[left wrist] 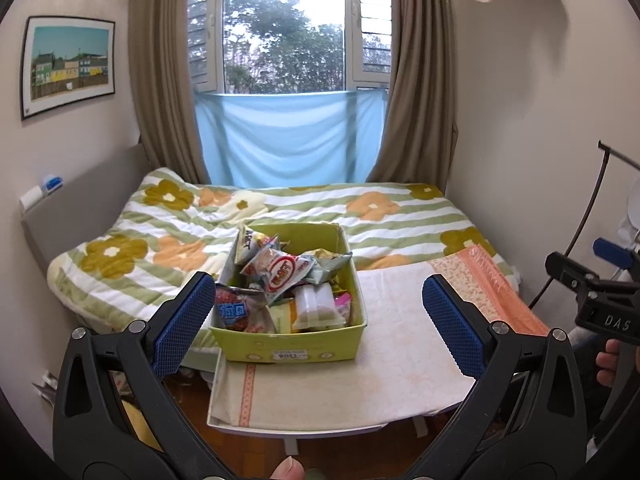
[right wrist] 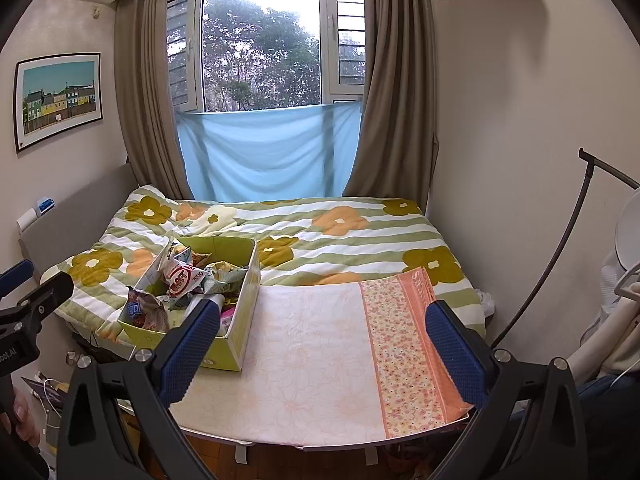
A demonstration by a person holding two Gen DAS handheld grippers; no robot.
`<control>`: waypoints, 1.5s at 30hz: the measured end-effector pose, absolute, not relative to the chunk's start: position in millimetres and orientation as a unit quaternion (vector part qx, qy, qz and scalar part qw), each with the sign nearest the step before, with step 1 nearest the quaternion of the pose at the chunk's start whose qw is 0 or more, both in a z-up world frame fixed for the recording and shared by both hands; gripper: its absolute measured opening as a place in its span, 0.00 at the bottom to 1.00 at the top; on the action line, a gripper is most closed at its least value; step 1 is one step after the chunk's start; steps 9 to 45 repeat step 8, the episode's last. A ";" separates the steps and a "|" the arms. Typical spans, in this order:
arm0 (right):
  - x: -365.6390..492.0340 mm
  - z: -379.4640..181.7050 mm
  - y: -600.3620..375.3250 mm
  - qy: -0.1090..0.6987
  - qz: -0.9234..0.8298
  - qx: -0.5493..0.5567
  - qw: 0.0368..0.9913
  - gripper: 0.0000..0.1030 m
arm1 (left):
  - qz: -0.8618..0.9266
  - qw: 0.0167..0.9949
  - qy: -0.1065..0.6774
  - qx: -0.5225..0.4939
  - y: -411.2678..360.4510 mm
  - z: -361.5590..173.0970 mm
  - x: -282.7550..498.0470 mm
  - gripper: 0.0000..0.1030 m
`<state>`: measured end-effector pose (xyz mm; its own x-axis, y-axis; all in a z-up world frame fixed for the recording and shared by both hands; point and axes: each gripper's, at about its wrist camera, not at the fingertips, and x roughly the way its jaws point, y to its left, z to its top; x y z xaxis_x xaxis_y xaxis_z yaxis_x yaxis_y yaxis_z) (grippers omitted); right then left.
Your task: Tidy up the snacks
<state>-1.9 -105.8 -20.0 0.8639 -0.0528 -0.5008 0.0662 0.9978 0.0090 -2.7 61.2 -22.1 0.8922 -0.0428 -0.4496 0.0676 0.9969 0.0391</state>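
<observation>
From the left wrist, the left tongs (left wrist: 316, 320) hang spread and empty just short of the green box (left wrist: 288, 344) heaped with snack packets (left wrist: 280, 272) at the surface's (left wrist: 400, 364) left edge, ready to reach in, while from the right wrist the right tongs (right wrist: 324, 344), likewise spread and empty, face bare cloth where packets could be laid out.

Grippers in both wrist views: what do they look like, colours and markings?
Each gripper, left gripper and right gripper, has black plastic arms with silver bolts and fingers faced with blue textured pads. Seen from the left wrist view, the right one's black body carries white "DAS" lettering. Bare fingertips show; no sleeves visible.
</observation>
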 end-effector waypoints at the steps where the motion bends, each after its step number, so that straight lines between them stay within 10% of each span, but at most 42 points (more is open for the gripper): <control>1: -1.4 -21.1 -105.2 0.260 -0.032 0.014 0.965 0.99 | -0.027 0.972 0.233 0.028 61.7 -23.2 -1.0 1.00; 45: 9.6 -25.9 -94.3 0.269 -0.035 0.016 0.962 0.99 | -0.049 0.971 0.236 0.008 75.0 -29.7 13.9 1.00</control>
